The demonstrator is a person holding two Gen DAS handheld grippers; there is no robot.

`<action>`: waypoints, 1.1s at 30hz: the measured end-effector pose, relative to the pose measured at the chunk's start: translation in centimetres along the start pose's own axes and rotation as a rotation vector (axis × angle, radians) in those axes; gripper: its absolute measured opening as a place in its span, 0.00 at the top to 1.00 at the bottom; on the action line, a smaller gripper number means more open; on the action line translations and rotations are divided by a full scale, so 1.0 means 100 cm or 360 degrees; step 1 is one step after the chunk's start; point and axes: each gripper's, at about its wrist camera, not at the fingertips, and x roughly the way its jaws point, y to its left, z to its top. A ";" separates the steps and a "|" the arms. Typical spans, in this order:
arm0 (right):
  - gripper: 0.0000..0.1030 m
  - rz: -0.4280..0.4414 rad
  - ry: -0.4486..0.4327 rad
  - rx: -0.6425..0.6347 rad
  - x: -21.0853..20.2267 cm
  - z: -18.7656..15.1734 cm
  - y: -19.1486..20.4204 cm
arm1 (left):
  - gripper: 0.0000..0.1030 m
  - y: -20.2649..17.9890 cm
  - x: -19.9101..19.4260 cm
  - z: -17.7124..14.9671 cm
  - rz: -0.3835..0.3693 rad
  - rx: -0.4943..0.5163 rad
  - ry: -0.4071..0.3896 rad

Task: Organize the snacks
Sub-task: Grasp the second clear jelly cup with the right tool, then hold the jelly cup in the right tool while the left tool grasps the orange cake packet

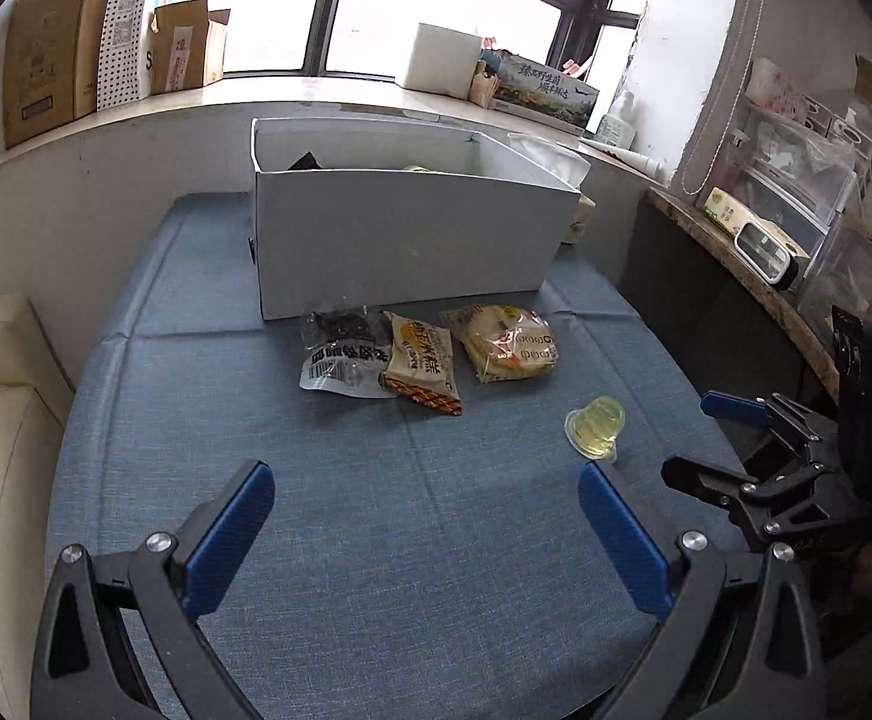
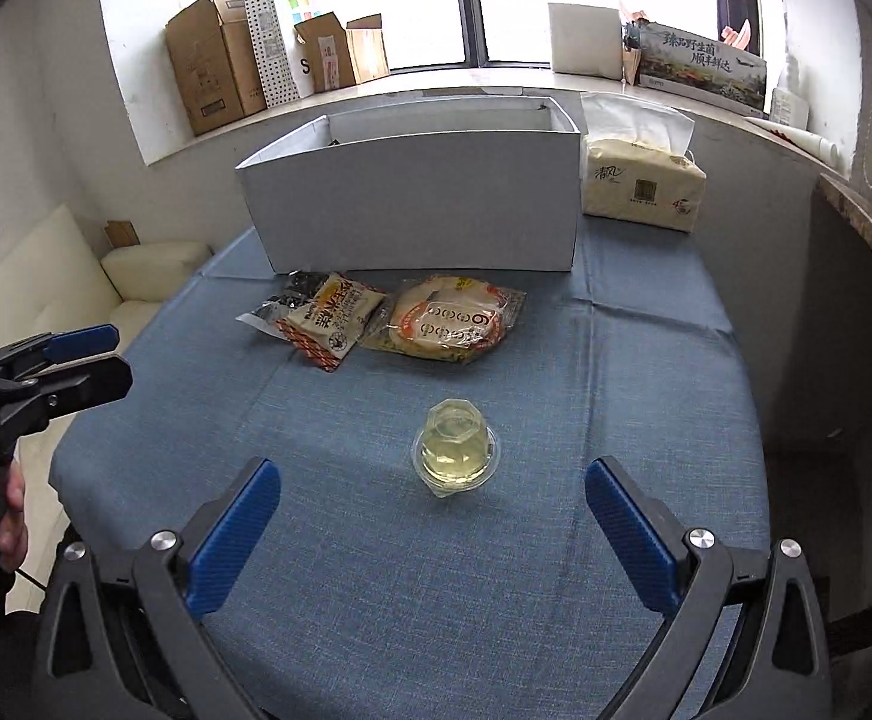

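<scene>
Four snacks lie on our blue tablecloth [image 2: 616,360], near the white box [image 2: 424,204].
We hold both grippers, left [image 1: 427,516] and right [image 2: 433,516], fingers apart and empty; the jelly cup [image 2: 457,450] sits just beyond our right one.

Daylight pours in through the window [image 1: 436,6] at the back, blown out to plain white in both views — nothing shows beyond the glass. The blue tablecloth [image 1: 346,540] is evenly and softly lit, with only faint shadows under the jelly cup [image 2: 457,453] and along the near wall of the white box [image 2: 418,204]. Focus is sharp in the middle; fisheye distortion bows the window frame and sill, and the corners fall off to black — the snack wrappers carry small glints
</scene>
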 end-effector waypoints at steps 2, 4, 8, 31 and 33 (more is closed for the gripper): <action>0.00 -0.0007 0.0026 -0.0011 0.006 0.003 0.003 | 0.00 0.000 0.001 -0.001 0.0008 0.0002 0.0013; 0.00 -0.0056 0.0037 -0.0040 0.011 0.005 0.007 | 0.00 0.001 0.001 -0.001 0.0011 0.0001 0.0015; 0.00 -0.0152 0.0062 -0.0040 0.023 0.010 0.009 | 0.00 0.002 0.004 -0.002 0.0016 -0.0006 0.0029; 0.65 -0.0227 0.0176 -0.0065 0.066 0.009 0.010 | 0.00 0.005 0.018 -0.011 0.0035 -0.0015 0.0104; 0.65 -0.0222 0.0162 -0.0067 0.062 0.011 0.011 | 0.00 0.005 0.020 -0.011 0.0044 -0.0010 0.0109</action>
